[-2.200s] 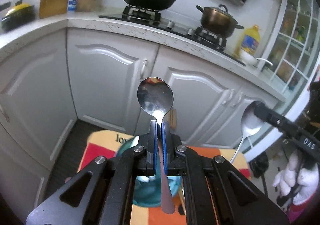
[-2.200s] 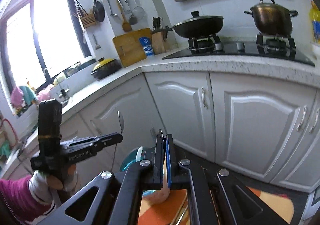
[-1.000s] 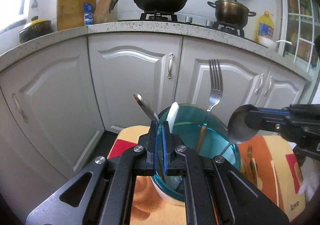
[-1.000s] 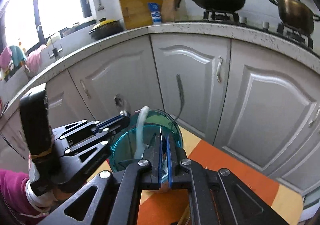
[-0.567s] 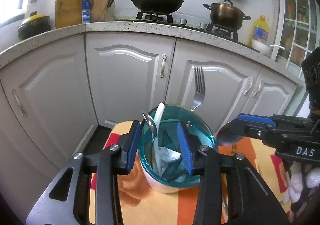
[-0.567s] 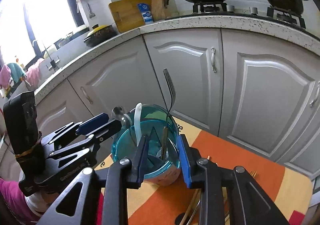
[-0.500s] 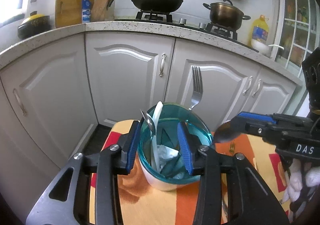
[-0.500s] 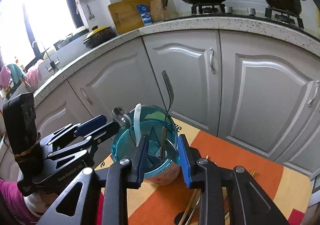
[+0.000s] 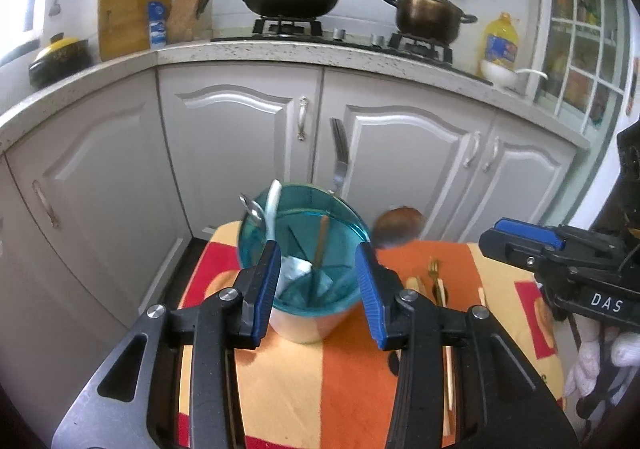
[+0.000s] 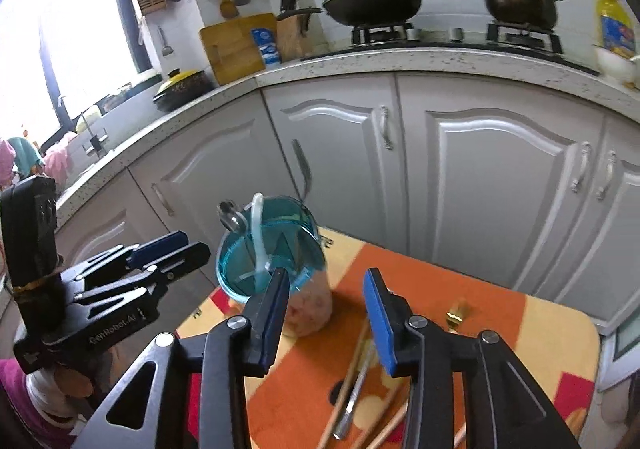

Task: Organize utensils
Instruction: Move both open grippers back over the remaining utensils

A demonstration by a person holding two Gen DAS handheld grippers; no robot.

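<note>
Your right tool (image 9: 520, 239) shows white capitals "DAS" on its black body in your left camera's view. Over in your right camera, your left tool (image 10: 176, 245) carries white lettering along its black side plate that reads roughly "GenRobot.AI". The blue-and-white carton (image 10: 266, 43) and the yellow oil bottle (image 9: 500, 45) have labels, but their print is too small to read.

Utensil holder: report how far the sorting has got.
Done: the teal holder already has a fork, a small metal spoon and a white utensil standing in it. In hand: nothing; left gripper and right gripper are both open. Left: chopsticks and a gold fork lie on the orange cloth.
</note>
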